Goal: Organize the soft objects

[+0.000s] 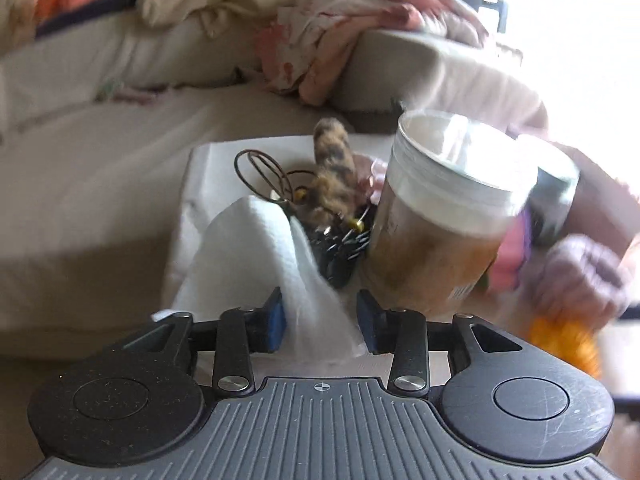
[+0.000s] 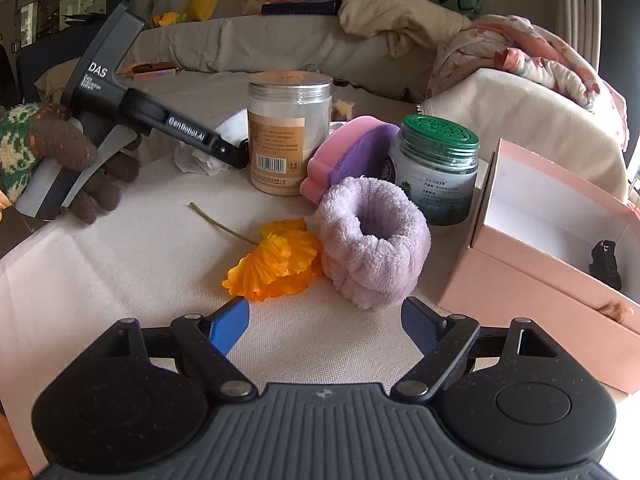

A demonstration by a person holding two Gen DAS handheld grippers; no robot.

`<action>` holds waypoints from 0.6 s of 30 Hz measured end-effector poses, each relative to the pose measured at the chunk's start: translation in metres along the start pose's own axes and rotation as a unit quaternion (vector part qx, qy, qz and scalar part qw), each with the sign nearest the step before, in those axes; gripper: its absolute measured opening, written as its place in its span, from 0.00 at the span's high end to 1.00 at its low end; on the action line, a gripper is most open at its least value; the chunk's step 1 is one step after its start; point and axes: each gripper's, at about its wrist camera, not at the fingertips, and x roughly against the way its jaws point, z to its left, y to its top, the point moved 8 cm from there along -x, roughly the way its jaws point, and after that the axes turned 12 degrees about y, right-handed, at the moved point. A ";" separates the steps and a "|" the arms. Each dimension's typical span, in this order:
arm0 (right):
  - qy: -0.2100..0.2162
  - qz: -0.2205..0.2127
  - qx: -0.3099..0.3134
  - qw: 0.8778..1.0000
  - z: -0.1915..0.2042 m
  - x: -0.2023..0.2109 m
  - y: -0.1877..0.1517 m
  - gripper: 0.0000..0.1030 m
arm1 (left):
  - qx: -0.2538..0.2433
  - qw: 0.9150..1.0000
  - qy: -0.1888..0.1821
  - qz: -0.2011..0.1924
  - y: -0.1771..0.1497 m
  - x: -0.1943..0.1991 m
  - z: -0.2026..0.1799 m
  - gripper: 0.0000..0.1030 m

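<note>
Nearest me, the right gripper (image 2: 325,326) is hanging wide and empty over the cloth-covered table (image 2: 120,264), just short of the lilac plush band (image 2: 372,240) and the orange fabric flower (image 2: 276,260). Both are lying loose, so I'd say most sorting is waiting. Farther off, the left gripper (image 1: 321,322) is standing half-spread around white cloth (image 1: 256,264); whether it is pinching, I cannot tell. The pink box (image 2: 520,280) is sitting nearly bare.

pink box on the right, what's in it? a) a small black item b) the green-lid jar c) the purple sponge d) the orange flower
a: the right wrist view shows the open pink box with only a small black item inside it.
</note>
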 end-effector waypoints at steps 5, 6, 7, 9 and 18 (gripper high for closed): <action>0.002 0.002 -0.003 1.000 -0.001 -0.001 -0.001 0.19 | -0.008 0.995 0.098 -0.013 -0.005 0.000 0.024 0.55; 0.002 0.002 -0.002 1.000 -0.001 -0.001 -0.001 0.19 | 0.006 0.995 0.102 -0.012 -0.005 0.000 0.031 0.55; 0.002 0.003 -0.002 1.000 -0.001 -0.001 -0.002 0.19 | 0.019 0.995 0.098 -0.011 -0.006 -0.001 0.035 0.54; 0.003 0.004 -0.001 1.000 0.000 -0.002 -0.002 0.19 | 0.046 0.995 0.086 -0.010 -0.005 -0.004 0.043 0.54; 0.007 -0.047 0.001 0.999 -0.007 0.038 0.072 0.19 | 0.115 0.993 0.016 -0.037 0.000 0.004 0.056 0.88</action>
